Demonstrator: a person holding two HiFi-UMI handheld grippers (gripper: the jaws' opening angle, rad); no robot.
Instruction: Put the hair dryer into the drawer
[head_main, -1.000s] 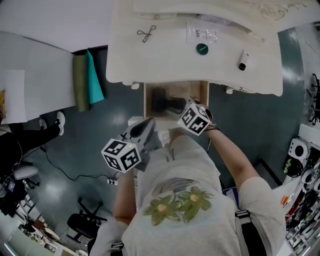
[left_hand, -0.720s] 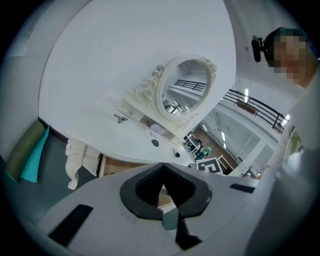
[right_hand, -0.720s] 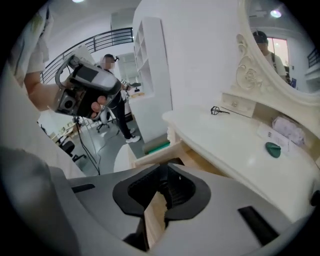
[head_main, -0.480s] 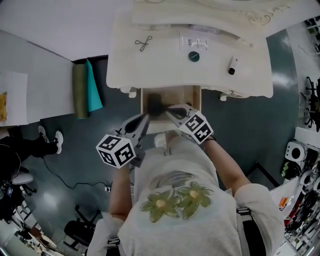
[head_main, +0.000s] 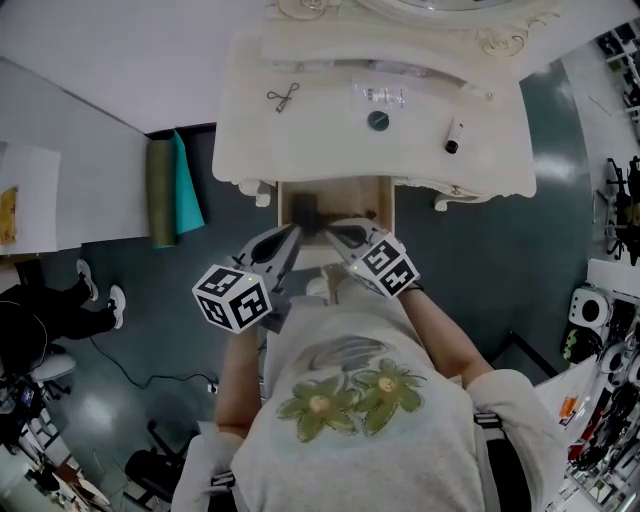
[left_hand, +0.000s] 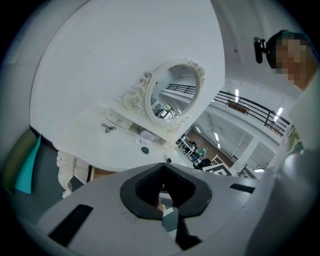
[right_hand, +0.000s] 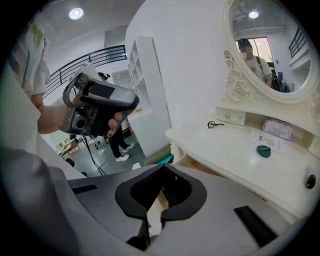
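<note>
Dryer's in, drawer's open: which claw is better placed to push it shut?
Probably right: the right claw, shut, sits by the drawer front's middle; the left claw is at its corner.

Left tongs (head_main: 289, 236) seemingly shut; right tongs (head_main: 336, 232) just closed empty, side by side.

Table (head_main: 300, 150) sits against the wall, mirror (left_hand: 175, 92) at its back. On top, left to right: clip (head_main: 283, 96), packet (head_main: 385, 96), bottle (head_main: 453, 135). Drawer (head_main: 365, 205) is open under the centre with the hair dryer (head_main: 303, 209) in its left part. Rolled mat (head_main: 160, 180) stands left of the table.
</note>
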